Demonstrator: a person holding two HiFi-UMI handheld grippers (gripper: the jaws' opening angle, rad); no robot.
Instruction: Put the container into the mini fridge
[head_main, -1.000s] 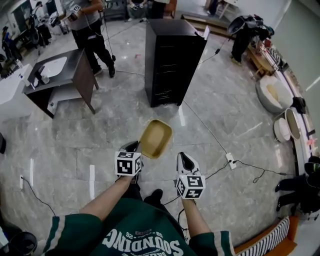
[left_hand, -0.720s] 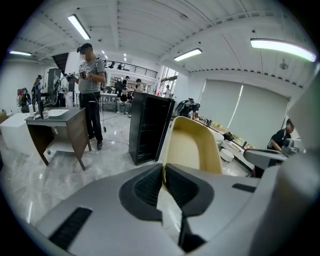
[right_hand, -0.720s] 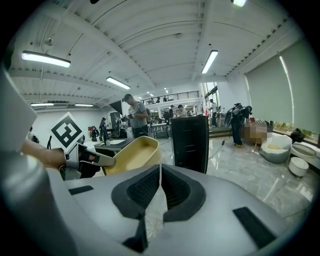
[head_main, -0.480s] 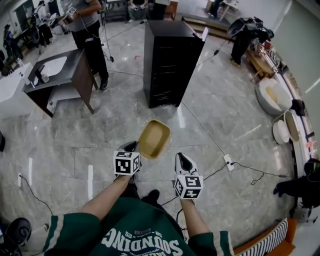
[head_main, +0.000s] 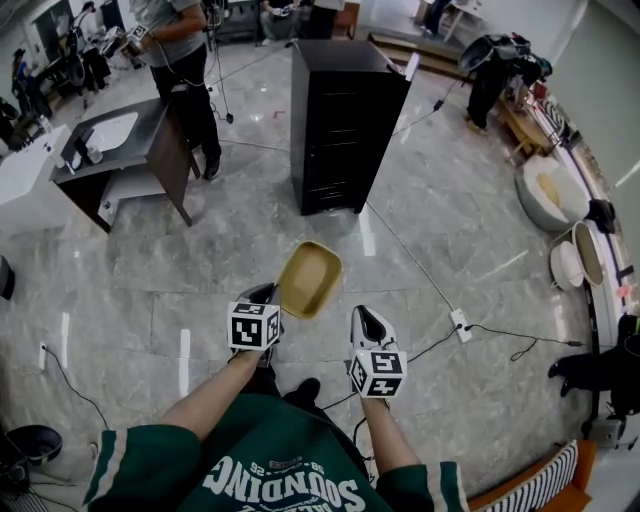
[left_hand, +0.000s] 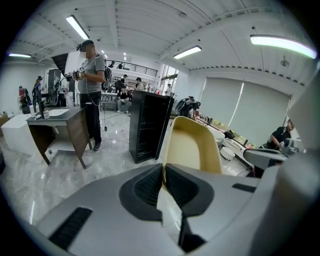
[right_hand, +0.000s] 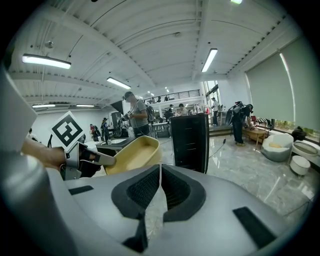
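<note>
The left gripper (head_main: 272, 293) pinches the container (head_main: 310, 278), a shallow tan tub with rounded corners. In the left gripper view its two dark pads (left_hand: 150, 184) press on the near rim of the tub from both sides, and the tub stands up in front of them, with its open side turned to the right. The container touches nothing else and hangs in the air above the marble floor (head_main: 480, 230).

The right gripper (head_main: 367, 318) is just beside the left one, to its right, and holds nothing. Its jaws are pressed together, with only a thin line between the pads (right_hand: 175, 187).

The mini fridge (head_main: 345, 120) is a tall black cabinet. It stands on the floor, well apart from the container and ahead of both grippers. To the left of the fridge there is a dark desk (head_main: 150, 150), and a person (head_main: 185, 60) stands behind the desk. A white power strip (head_main: 461, 322) with its cable lies on the floor, to the right of the grippers.
</note>
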